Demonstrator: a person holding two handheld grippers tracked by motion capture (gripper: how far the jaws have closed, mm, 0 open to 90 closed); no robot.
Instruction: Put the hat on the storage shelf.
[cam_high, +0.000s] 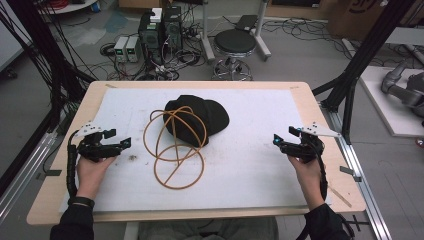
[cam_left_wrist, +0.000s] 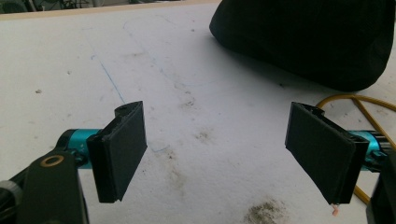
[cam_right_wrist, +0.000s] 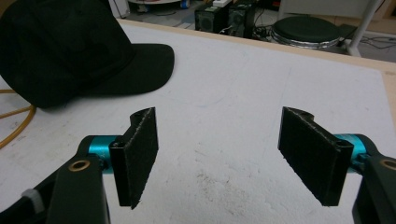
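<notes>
A black cap (cam_high: 197, 119) lies at the middle of the white mat (cam_high: 250, 165), its brim toward the right. A coiled orange cord (cam_high: 175, 150) loops over the cap's near side and onto the mat in front of it. My left gripper (cam_high: 120, 140) rests at the mat's left edge, open and holding nothing, aimed at the cap (cam_left_wrist: 308, 37) and cord (cam_left_wrist: 369, 107). My right gripper (cam_high: 280, 140) is at the right side, open and holding nothing, with the cap (cam_right_wrist: 70, 51) off to its left. Left gripper (cam_left_wrist: 224, 154) and right gripper (cam_right_wrist: 224, 158) jaws stand wide apart over bare mat.
The mat covers a wooden table (cam_high: 320, 105). Beyond the far edge stand a round stool (cam_high: 234, 42), computer boxes (cam_high: 160, 32) and tangled cables on the floor. Black frame posts (cam_high: 350, 95) rise at the right. A dirty smudge (cam_high: 132, 158) marks the mat near the left gripper.
</notes>
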